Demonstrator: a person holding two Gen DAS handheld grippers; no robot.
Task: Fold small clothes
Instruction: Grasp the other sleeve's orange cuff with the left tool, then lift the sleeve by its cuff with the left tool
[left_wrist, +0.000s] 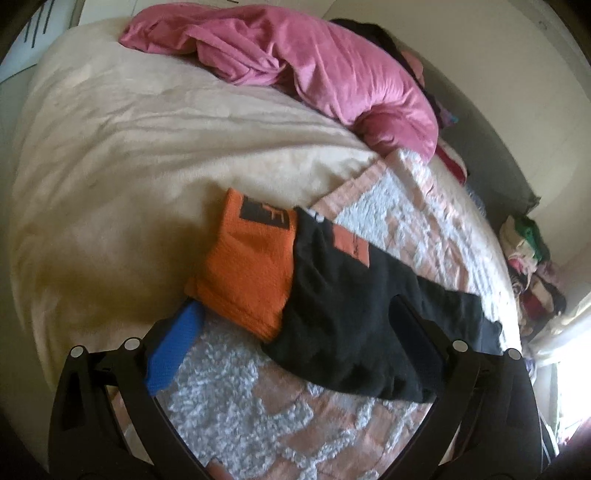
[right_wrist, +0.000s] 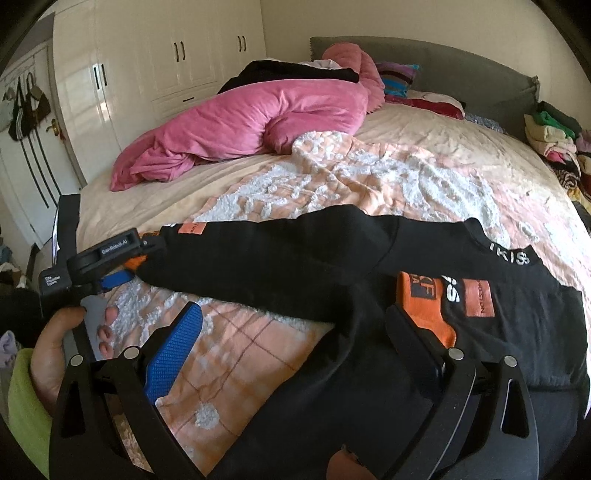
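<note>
**Black garment spread on bed, both tools released**

Left wrist: left tool (left_wrist: 291, 343) spread wide, empty, over black garment (left_wrist: 354, 302) and its orange cuff (left_wrist: 247, 273) on the bedspread (left_wrist: 258, 417). Pinch a single layer at the cuff edge.

Right wrist: right tool (right_wrist: 295, 336) also parted, empty. Only here: collar lettering (right_wrist: 511, 256), wardrobe (right_wrist: 147, 62).

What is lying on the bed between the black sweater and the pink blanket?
Only the peach quilt; no clothes lie between the sweater and the blanket, as the right wrist view shows.
</note>
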